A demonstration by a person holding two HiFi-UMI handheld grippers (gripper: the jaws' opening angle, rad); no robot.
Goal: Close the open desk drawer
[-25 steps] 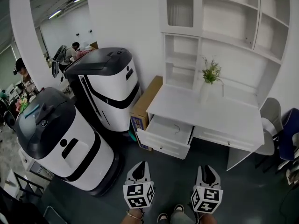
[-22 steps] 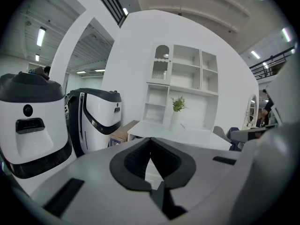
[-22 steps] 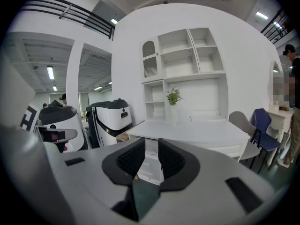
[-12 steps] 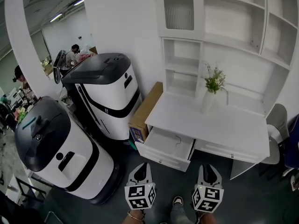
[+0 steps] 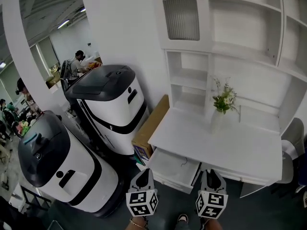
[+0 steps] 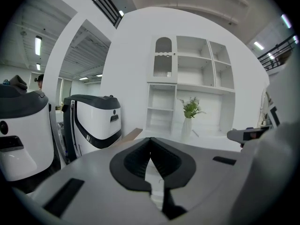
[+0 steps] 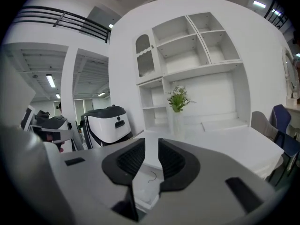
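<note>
The white desk (image 5: 225, 145) stands against the wall, and its left drawer (image 5: 173, 169) is pulled out. The drawer is nearly empty; a small bent wire lies inside. My left gripper (image 5: 143, 173) is just short of the drawer's front left corner, its fingertips touching and nothing between them. Its own view (image 6: 150, 139) shows a strip of the drawer (image 6: 156, 183) below the jaws. My right gripper (image 5: 212, 173) hovers before the closed right drawer front, apart from it. The right gripper view (image 7: 151, 142) shows a gap between the pads, nothing in it, with the open drawer (image 7: 149, 176) beyond.
Two large white-and-black machines (image 5: 113, 104) (image 5: 60, 164) stand left of the desk. A cardboard box (image 5: 150, 127) leans between them and the desk. A vase with a plant (image 5: 222, 104) sits on the desktop under white shelves (image 5: 230, 56). A chair (image 5: 293, 147) is at right.
Both grippers have moved forward toward the desk together. The open drawer now lies right in front of their tips. The jaws look unchanged.
</note>
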